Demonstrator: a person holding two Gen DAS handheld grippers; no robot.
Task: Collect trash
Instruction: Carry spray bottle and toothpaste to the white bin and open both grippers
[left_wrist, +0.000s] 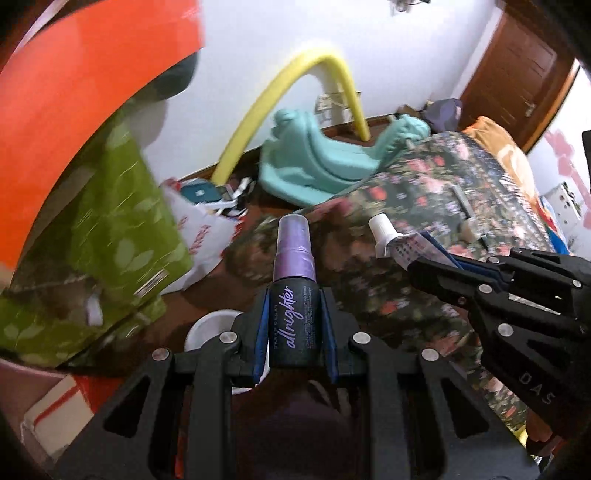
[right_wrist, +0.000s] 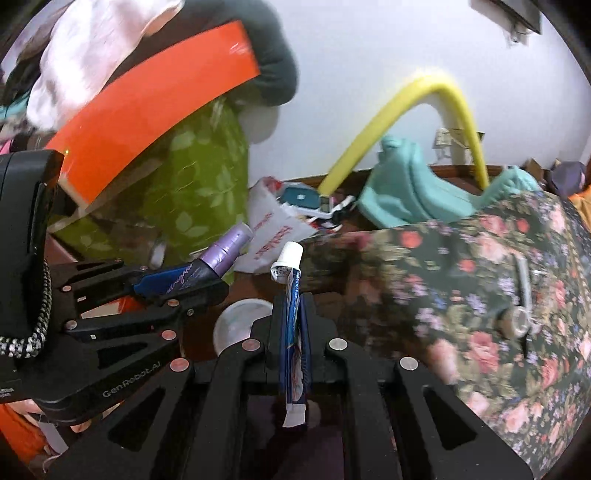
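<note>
Left gripper (left_wrist: 295, 328) clamped the spray bottle (left_wrist: 293, 295) upright, "allnighter" label readable only here; right gripper (right_wrist: 293, 325) pinched the flattened toothpaste tube (right_wrist: 294, 325), its crimped tail showing only there. Just beneath both sat a white cup (right_wrist: 240, 325), floral bedspread (left_wrist: 424, 229) beyond

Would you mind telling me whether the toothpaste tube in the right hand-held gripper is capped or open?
Capped: a white cap sits on the nozzle of the toothpaste tube, which the right hand-held gripper clamps.
</note>
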